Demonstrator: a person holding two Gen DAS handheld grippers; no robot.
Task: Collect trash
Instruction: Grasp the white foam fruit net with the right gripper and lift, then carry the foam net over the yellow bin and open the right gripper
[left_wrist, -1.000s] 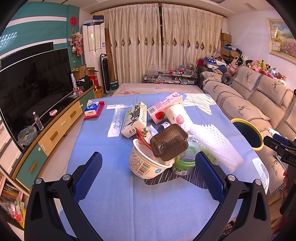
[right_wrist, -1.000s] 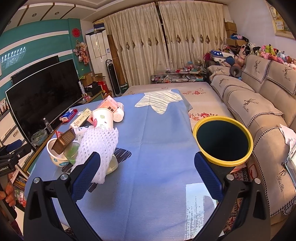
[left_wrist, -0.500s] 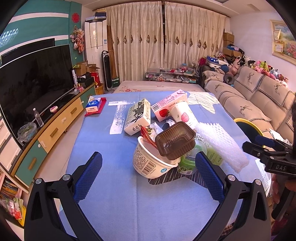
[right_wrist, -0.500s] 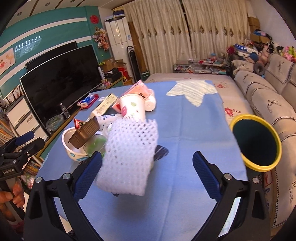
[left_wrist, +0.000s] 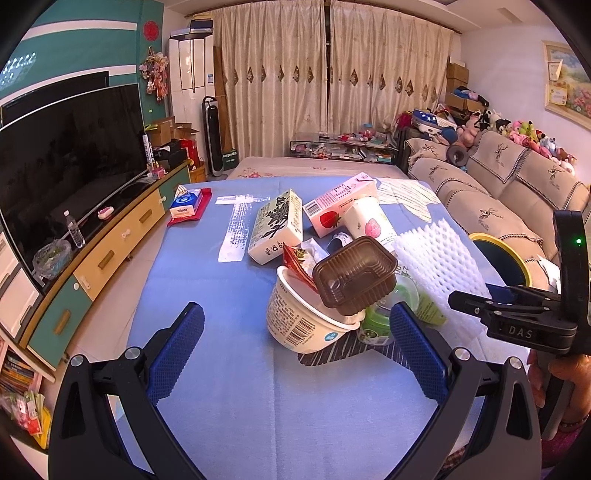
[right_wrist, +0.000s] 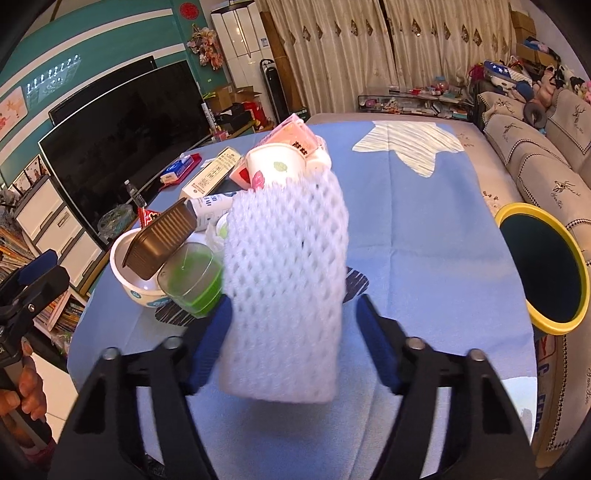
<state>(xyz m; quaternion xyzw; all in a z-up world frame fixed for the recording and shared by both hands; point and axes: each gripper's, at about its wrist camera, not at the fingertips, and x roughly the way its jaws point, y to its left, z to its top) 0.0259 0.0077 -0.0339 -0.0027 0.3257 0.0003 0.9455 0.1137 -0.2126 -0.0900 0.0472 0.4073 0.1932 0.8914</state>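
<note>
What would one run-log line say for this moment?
right tongs: closing around white foam net | left tongs: open, empty, before noodle bowl | yellow-rimmed bin: beside table

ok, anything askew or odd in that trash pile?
Yes. The brown plastic tray sits tilted on the rim of the white tub, propped rather than nested. The cartons behind lie on their sides. The right tongs are closing around the white foam net.
</note>
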